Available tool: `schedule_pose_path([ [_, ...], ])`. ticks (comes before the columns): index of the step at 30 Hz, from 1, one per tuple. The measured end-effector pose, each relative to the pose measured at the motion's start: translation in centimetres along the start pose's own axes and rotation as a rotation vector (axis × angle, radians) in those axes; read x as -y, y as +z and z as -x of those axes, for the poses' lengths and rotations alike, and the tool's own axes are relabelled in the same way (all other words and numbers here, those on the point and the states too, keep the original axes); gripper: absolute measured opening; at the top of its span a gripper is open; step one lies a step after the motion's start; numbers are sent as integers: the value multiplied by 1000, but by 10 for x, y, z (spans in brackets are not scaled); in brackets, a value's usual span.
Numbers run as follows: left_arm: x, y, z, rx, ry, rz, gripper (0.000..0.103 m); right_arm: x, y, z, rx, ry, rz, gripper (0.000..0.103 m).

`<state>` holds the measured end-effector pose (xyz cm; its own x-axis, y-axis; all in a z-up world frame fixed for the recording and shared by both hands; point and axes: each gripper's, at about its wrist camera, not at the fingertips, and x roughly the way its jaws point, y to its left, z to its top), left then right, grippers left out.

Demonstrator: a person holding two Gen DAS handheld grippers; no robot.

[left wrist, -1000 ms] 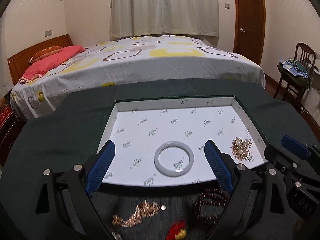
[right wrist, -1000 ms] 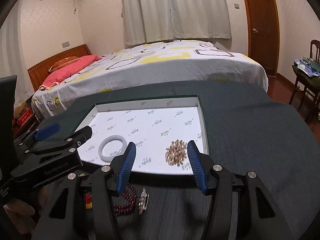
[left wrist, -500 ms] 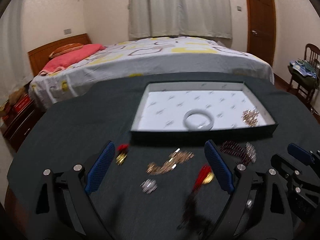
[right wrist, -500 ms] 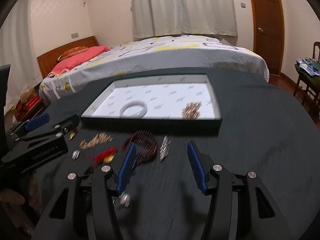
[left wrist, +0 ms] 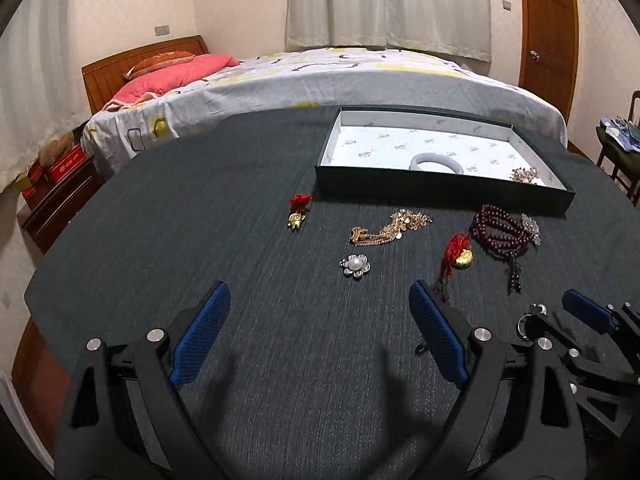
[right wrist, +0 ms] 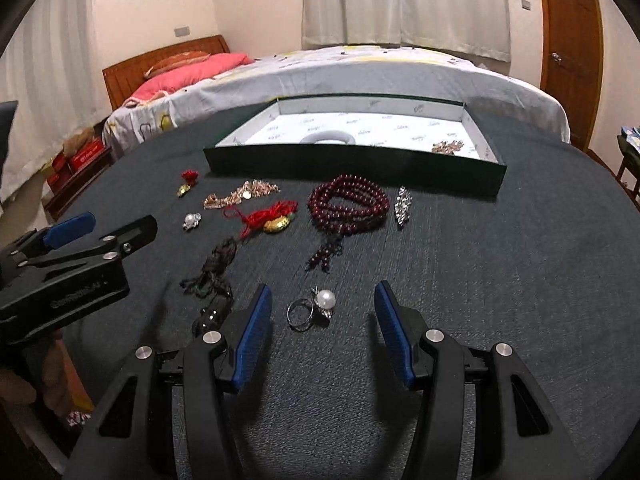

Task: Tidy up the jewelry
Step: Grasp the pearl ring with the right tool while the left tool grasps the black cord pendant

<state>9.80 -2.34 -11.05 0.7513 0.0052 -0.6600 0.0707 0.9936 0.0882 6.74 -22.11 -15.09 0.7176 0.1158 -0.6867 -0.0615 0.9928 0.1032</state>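
Observation:
A dark green box [left wrist: 440,192] [right wrist: 352,168] with a white lining holds a white bangle [left wrist: 436,161] and a gold brooch [left wrist: 526,175]. Loose jewelry lies on the dark table in front of it: a pearl flower brooch [left wrist: 355,265], a gold chain [left wrist: 390,227], a dark red bead strand [right wrist: 348,204], a red-tasselled gold charm [right wrist: 272,220], a small red charm [left wrist: 298,210], a crystal brooch [right wrist: 402,204]. My left gripper [left wrist: 320,332] is open and empty, short of the pearl brooch. My right gripper [right wrist: 324,328] is open around a pearl ring [right wrist: 314,308].
A dark beaded cord [right wrist: 212,276] lies left of the right gripper. A bed [left wrist: 320,80] stands beyond the round table [left wrist: 160,220]. A nightstand [left wrist: 60,196] is at the left, a wooden door [left wrist: 548,28] and a chair [left wrist: 624,148] at the right.
Both grippers have pulled back from the box toward the table's near side. The loose jewelry in front of the box has come into view. Both stay open.

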Motion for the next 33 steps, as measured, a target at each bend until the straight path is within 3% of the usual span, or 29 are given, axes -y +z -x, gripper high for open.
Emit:
schedule_pose_path([
  [8,5,-4,-2,-12,-8,-6,89,-1,-5,-6,-26,-16,17,42],
  [12,5,-5,-2,-19,-16,2,89,-1,-5,-5,-30,5,25,28],
  [15,6,-5,-3,-24,-22,0,89,-2,-5,-3,-27,6,31,24],
  [16,7,-6,-3,-24,-24,0,89,-1,-5,-3,-30,6,29,15],
  [33,29,-11,0,-37,-96,-24,89,28,2,12,-2,-21,-26,14],
])
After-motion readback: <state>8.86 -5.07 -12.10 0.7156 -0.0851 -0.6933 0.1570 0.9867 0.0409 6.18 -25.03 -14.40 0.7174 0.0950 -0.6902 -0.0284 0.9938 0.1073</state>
